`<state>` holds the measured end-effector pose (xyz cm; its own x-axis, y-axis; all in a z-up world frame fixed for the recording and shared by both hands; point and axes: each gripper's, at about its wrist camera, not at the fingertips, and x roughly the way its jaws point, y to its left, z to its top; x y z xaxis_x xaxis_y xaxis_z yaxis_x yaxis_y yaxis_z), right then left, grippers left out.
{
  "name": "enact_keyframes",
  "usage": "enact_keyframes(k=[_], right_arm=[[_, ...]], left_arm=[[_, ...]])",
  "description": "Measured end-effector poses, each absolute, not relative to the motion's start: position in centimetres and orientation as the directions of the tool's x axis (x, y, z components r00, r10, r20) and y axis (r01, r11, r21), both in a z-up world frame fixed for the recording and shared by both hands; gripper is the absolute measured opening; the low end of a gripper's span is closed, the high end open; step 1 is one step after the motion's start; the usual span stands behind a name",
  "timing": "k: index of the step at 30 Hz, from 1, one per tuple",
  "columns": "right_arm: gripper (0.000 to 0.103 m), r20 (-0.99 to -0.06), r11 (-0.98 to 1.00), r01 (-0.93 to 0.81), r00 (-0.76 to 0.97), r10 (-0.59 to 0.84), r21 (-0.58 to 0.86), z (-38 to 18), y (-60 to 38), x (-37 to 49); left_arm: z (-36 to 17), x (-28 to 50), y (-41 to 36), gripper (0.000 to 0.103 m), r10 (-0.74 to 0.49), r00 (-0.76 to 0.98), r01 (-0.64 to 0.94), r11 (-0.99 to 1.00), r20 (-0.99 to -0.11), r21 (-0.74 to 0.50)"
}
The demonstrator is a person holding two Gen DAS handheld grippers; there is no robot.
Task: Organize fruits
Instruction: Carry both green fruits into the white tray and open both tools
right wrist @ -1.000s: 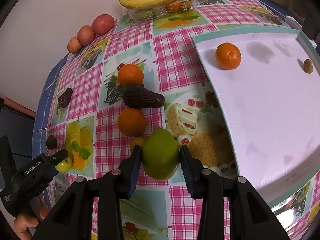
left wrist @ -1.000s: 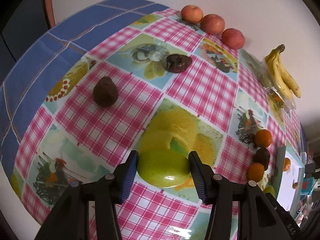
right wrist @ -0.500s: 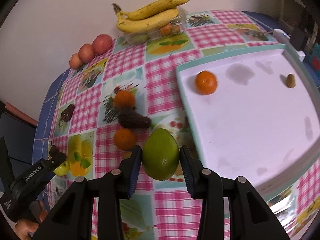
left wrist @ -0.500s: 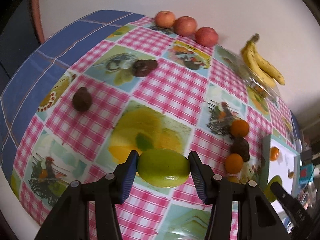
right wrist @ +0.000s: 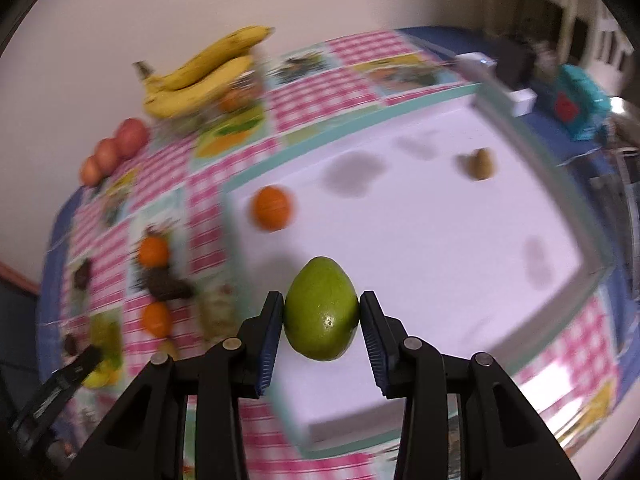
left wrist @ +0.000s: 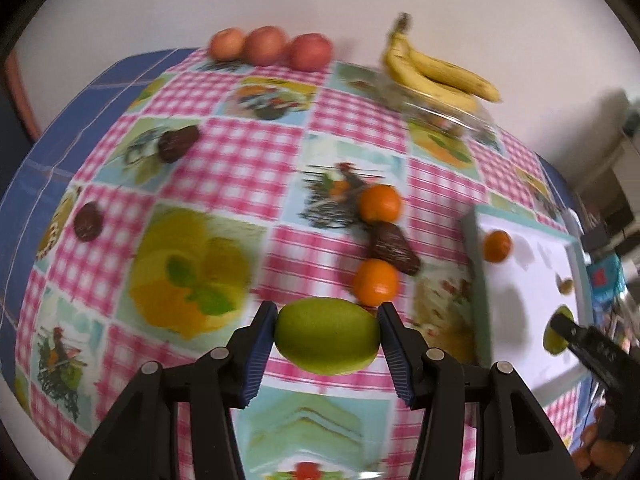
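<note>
Each of my grippers, left [left wrist: 327,338] and right [right wrist: 321,316], clamps a green fruit; I should lower both gently onto the tray [right wrist: 472,264], apart from its orange [right wrist: 272,208].

Both wrist cameras look steeply down along their fingers, close above the checked tablecloth [left wrist: 240,168]. Both views share the white tray [right wrist: 420,248], at 3 o'clock in the left view, and the bananas [left wrist: 432,76] near 12.

No legible text, label, brand, number or sign appears in either view; motion blur obscures fine detail.
</note>
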<state>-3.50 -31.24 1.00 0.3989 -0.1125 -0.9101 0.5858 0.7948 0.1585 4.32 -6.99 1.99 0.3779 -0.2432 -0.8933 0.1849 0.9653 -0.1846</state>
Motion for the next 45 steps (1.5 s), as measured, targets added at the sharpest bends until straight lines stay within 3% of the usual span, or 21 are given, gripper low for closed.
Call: enact_keyframes(k=[21, 45], right_arm=[[0.041, -0.897, 0.673, 0.714, 0.405, -0.176, 0.19, 0.8, -38.7, -5.6], [0.041, -0.891, 0.652, 0.733, 0.409, -0.196, 0.193, -1.6, -42.4, -3.9]], left_arm=[[2.5, 2.8, -20.0, 0.054, -0.388, 0.321, 0.521, 0.834, -0.864, -0.181], [-2.1, 4.7, -25.9, 0.054, -0.362, 0.309, 0.583, 0.803, -0.88, -0.125]])
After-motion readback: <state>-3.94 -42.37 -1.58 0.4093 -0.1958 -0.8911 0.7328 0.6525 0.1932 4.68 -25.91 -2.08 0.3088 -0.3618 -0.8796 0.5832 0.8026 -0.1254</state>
